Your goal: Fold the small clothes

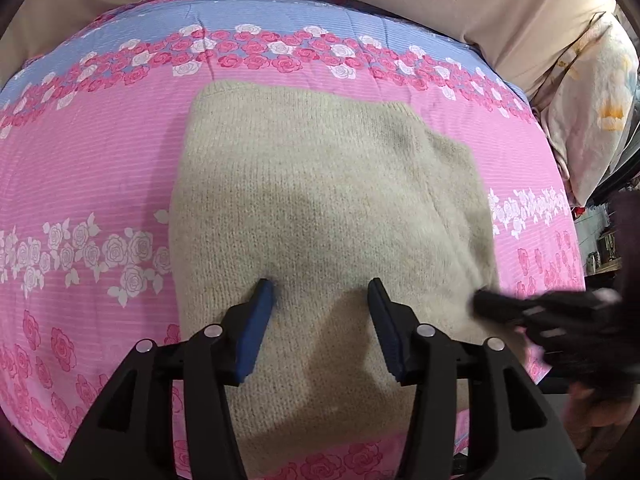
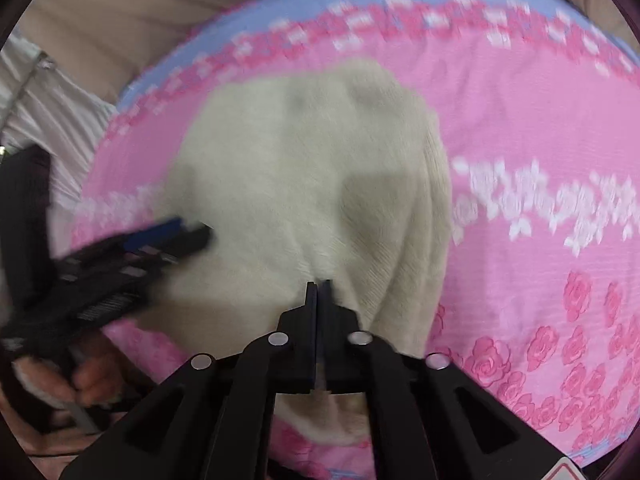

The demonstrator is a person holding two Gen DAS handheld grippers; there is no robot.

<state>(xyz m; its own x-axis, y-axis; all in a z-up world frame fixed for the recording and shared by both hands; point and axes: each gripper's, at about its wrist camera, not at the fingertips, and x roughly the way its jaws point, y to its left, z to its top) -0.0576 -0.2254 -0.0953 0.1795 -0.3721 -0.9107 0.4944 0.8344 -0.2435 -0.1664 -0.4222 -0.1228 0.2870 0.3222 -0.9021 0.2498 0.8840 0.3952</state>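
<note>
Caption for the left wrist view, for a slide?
Left claw open over a beige knit on the floral bedspread; right claw at its right edge.

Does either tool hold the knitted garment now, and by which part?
Neither visibly: left tool open over beige knit garment; right tool shut, nothing visibly between.

The left tongs (image 1: 322,286) are matte black plastic, two angular arms with triangular cut-outs, each carrying a pair of round silver screw heads. Their inner faces wear dark blue pads (image 1: 256,328) (slab-shaped, tapering toward the tips). The right tongs (image 2: 319,282) have the same black arms, cut-outs and four silver screw heads, with flat black fingers. At 5 o'clock on the right body sits a white label with a red triangle (image 2: 562,472), partly cut off. The blurred hand (image 2: 94,380) behind the left tongs shows no clear sleeve.
</note>
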